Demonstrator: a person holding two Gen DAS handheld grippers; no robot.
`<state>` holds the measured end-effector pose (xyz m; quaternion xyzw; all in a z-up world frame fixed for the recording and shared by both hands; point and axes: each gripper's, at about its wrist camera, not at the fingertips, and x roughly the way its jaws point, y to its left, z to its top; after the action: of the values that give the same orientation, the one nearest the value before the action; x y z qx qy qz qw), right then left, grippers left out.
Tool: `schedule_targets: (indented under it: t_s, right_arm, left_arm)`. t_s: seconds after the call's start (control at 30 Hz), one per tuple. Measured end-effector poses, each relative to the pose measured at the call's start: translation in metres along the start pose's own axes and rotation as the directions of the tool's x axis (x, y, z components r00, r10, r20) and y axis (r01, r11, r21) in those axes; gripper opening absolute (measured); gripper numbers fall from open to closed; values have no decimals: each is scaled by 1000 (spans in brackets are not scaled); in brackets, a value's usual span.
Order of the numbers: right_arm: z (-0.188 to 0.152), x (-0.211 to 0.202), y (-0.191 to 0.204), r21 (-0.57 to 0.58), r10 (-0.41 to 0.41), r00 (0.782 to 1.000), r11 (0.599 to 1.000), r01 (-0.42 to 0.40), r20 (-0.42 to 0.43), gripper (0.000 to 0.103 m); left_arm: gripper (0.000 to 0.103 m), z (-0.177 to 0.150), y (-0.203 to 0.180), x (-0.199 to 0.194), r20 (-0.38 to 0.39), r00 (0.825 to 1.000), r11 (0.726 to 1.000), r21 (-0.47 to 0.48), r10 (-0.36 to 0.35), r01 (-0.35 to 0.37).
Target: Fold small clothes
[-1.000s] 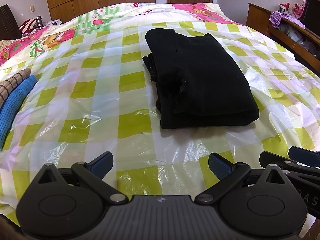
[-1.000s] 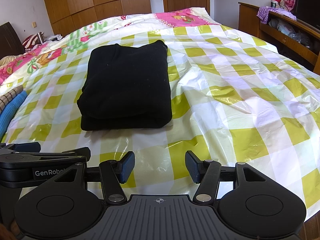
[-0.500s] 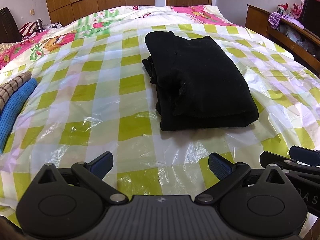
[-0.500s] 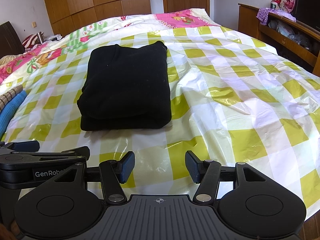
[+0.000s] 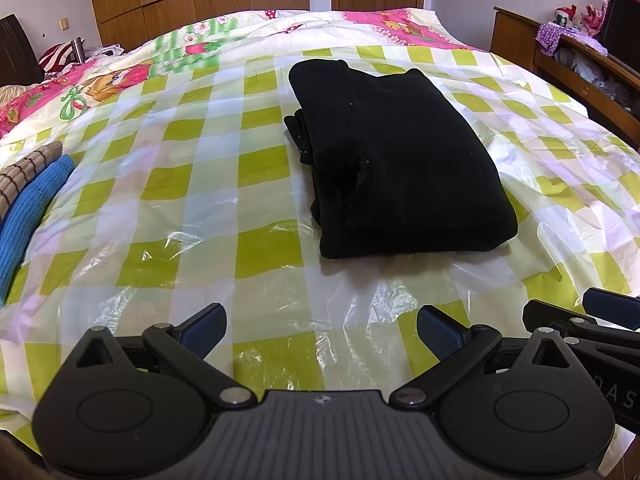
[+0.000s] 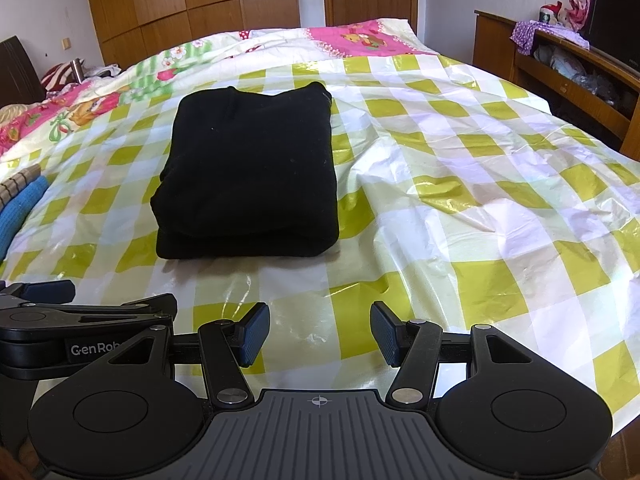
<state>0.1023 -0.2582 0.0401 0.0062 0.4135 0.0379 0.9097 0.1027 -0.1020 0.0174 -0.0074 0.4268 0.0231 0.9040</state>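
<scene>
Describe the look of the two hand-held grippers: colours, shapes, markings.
Both are matte black plastic. The left hand-held gripper has two round disc housings, a ribbed grey centre plate with a small crosshair mark, silver pivot screws and linkage arms ending in blue textured pads. The right hand-held gripper looks the same. White "GenRob" lettering shows on the left one's side in the right wrist view. No cables visible.

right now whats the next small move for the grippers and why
Probably hold both back: the black garment already lies folded in a compact stack on the checked plastic sheet, and the left gripper and right gripper are open, empty and short of it.
</scene>
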Motion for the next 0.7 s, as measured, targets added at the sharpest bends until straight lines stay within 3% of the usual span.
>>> schedule_targets:
  t_s: [0.7]
  right_arm:
    - [0, 0, 0, -1, -1, 1000, 1000, 1, 0, 56]
  left_arm:
    - [103, -1, 2, 0, 7, 1000, 1000, 2, 2, -2]
